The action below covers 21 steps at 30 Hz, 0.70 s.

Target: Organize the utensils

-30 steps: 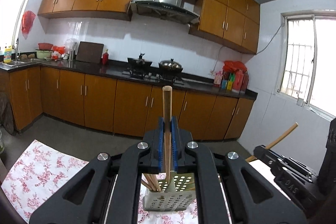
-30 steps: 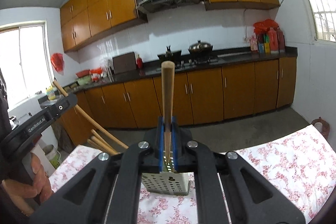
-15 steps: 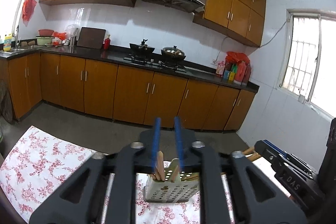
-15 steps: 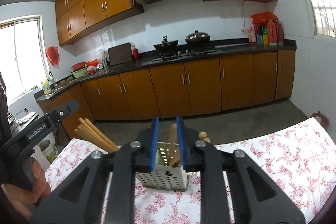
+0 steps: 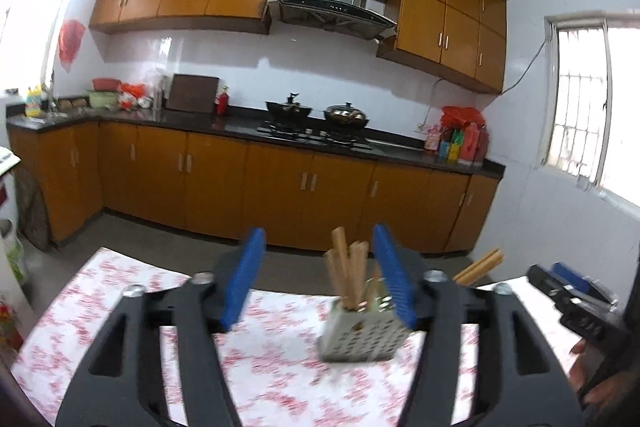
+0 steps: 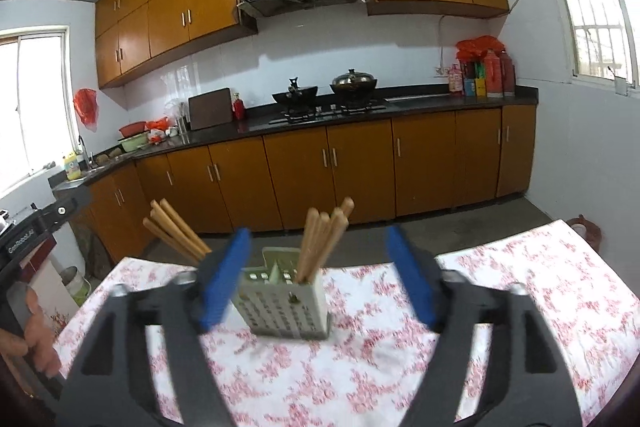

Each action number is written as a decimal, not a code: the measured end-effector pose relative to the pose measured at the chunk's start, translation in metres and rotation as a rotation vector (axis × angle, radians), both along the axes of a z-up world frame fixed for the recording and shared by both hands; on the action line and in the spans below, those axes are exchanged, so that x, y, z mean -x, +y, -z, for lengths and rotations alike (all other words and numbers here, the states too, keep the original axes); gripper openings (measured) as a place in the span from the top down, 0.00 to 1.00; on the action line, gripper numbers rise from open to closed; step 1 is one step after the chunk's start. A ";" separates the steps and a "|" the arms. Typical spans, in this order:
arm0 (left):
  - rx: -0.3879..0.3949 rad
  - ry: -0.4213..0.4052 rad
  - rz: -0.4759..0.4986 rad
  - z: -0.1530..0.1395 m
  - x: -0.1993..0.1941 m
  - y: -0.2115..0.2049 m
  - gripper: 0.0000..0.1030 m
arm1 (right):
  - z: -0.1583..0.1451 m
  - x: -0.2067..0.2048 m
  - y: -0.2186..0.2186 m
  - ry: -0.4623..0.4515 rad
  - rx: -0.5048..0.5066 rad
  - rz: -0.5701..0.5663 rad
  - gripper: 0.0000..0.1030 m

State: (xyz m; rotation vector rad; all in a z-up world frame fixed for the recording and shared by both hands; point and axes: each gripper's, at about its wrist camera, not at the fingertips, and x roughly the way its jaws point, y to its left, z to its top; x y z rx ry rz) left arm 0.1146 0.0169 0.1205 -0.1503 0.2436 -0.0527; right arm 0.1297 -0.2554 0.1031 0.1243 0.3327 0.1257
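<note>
This is a kitchen with orange-brown wooden cupboards, and in front of them is a table covered with a white cloth with pink flowers [image 6: 500, 279]. A second ago each gripper was pinching one long wooden chopstick and holding it up over the holder. Now both chopsticks have been let go and stand inside the pale grey plastic holder with little holes [image 6: 286, 303]. So that part of the tidying looks done, and I think the hands can go and look for more things to put away. The left gripper [image 5: 320, 281] has its blue fingers wide apart and holds nothing. The right gripper [image 6: 320, 279] is wide apart too, and empty. In the right view the holder sits near the far edge of the table, between the blue fingers but farther away, not touching them. The bunch of light brown wooden chopsticks [image 6: 320, 239] leans up out of it. Another bunch of wooden sticks [image 6: 176, 231] pokes up at the left; I cannot tell what they rest on.
</note>
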 end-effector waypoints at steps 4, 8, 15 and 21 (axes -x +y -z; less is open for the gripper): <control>-0.057 -0.018 -0.019 0.014 0.021 0.005 0.06 | 0.009 0.028 0.006 -0.057 0.081 0.053 0.04; -0.058 -0.010 -0.017 0.038 0.044 0.011 0.02 | 0.021 0.050 0.019 -0.076 0.152 0.065 0.04; -0.028 0.055 -0.053 0.077 0.070 0.012 0.02 | 0.058 0.081 0.028 -0.045 0.124 0.033 0.04; -0.092 0.061 -0.073 0.102 0.091 0.001 0.02 | 0.088 0.093 0.033 -0.013 0.138 0.022 0.04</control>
